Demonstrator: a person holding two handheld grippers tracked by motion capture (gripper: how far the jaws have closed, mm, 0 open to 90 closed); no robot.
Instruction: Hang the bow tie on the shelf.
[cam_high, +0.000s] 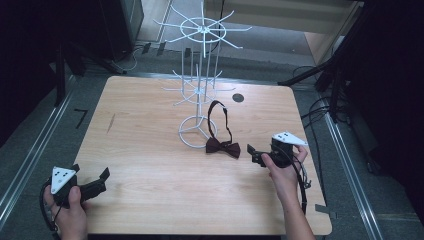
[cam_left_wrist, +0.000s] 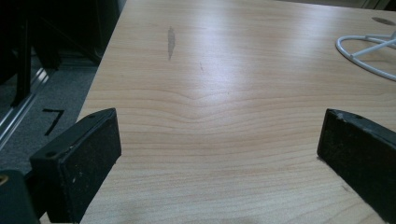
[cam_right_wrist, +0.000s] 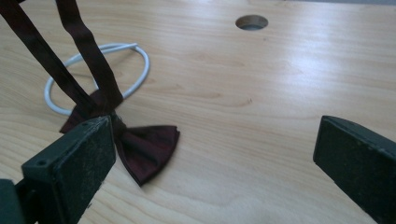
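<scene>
While the left gripper sits low at the near left corner of the wooden table, its jaws are wide apart with nothing but bare wood between them. Going right, a white wire rack stands near the middle of the table on a round ring foot. A dark red bow tie lies flat just beside that ring, and its strap goes up and hangs on an arm of the rack. Right next to the bow is the right gripper, held in a hand. Its jaws are wide apart too, and hold nothing. In the right gripper view the bow lies beside one jaw.
</scene>
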